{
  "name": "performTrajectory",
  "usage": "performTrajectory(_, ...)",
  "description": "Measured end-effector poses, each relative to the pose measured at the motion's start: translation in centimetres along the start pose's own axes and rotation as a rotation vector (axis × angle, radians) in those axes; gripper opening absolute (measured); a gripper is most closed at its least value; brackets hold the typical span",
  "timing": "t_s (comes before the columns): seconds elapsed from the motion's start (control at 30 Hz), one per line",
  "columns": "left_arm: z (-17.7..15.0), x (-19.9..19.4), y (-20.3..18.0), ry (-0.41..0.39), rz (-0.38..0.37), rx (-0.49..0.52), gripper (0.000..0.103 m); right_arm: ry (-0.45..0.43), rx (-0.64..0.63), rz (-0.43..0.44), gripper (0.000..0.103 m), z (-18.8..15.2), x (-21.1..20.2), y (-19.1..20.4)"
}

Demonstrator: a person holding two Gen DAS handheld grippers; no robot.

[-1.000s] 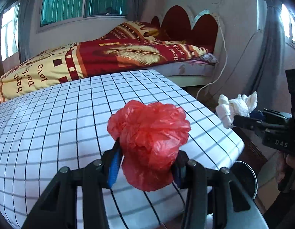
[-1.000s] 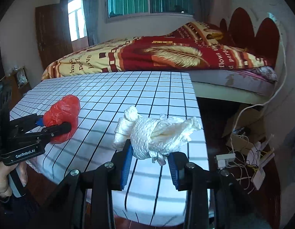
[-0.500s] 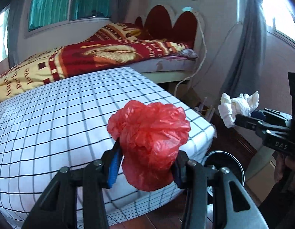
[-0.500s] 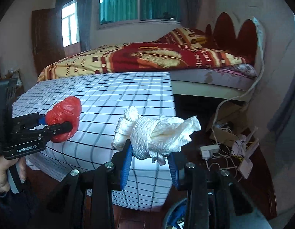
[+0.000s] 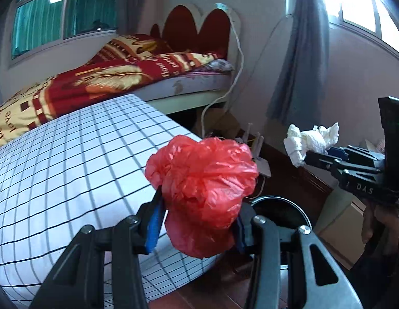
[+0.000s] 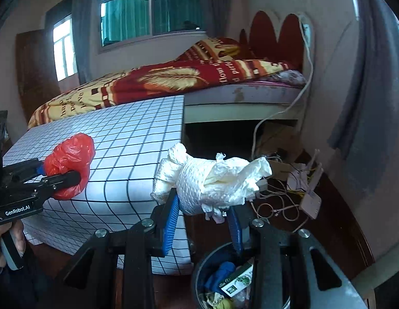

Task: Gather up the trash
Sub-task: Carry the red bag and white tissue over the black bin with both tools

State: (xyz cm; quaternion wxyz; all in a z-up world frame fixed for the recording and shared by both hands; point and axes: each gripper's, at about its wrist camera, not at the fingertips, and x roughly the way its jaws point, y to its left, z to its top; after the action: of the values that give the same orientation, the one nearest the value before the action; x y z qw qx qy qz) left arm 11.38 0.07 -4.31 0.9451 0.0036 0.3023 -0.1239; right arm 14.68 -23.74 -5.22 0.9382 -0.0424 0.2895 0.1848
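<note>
A crumpled red plastic bag [image 5: 202, 190] is clamped in my left gripper [image 5: 197, 221], held off the corner of the checked table [image 5: 70, 170]. From the right wrist view the same red plastic bag [image 6: 70, 163] and left gripper [image 6: 59, 177] hang at the left. My right gripper [image 6: 203, 212] is shut on a wad of white tissue [image 6: 212, 180]; the white tissue [image 5: 310, 143] shows at the right of the left wrist view. A dark round trash bin [image 6: 238, 280] holding trash stands on the floor just below the right gripper; the bin [image 5: 282, 211] peeks out behind the red bag.
A bed [image 6: 173, 82] with a red and yellow blanket lies behind the table. Cables and a power strip [image 6: 289, 190] clutter the floor by the wall. A grey curtain [image 5: 300, 51] hangs at the right. A person's hand [image 6: 8, 239] grips the left handle.
Both grippers have swept rightward off the table edge, each still holding its load. The table has slid left in both views and the trash bin has come into sight below.
</note>
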Motion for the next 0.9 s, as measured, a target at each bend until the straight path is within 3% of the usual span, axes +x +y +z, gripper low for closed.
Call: performTrajectory(0.9,-1.5,5.0,-10.6,0.082,-0.185,0.124,0.047,0.024,0.113,-0.158,0.038,-5.0,-3.7,-8.3)
